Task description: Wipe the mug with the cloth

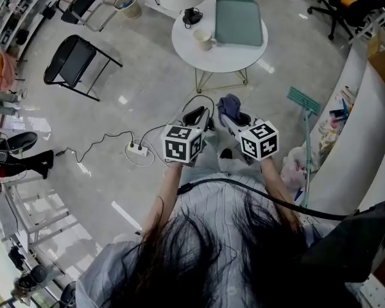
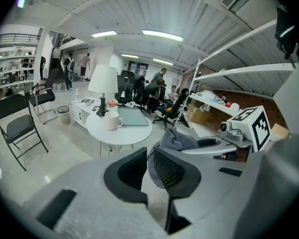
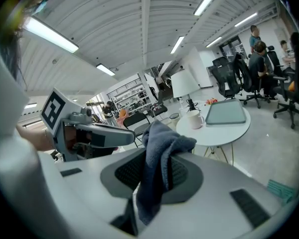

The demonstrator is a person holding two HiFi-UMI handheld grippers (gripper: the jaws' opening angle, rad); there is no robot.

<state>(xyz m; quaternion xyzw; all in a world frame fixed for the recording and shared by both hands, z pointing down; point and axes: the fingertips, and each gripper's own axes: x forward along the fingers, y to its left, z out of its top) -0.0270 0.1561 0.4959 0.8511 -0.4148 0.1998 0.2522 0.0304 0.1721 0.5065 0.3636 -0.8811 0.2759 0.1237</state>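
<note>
A white mug (image 1: 203, 38) stands on a round white table (image 1: 221, 59) some way ahead of me, beside a grey-green tray (image 1: 239, 21). The mug (image 2: 112, 120) also shows in the left gripper view, and the mug (image 3: 194, 118) in the right gripper view. My right gripper (image 1: 234, 117) is shut on a blue-grey cloth (image 3: 159, 148), which bunches above the jaws and hangs below them. My left gripper (image 1: 196, 117) is held next to it at chest height, jaws together with nothing between them. Both grippers are far from the table, over the floor.
A black folding chair (image 1: 74, 59) stands at the left. A power strip with cables (image 1: 138, 149) lies on the floor in front of me. A mop (image 1: 305, 108) leans at the right by a curved counter (image 1: 346, 140). A lamp (image 2: 103, 81) stands behind the table.
</note>
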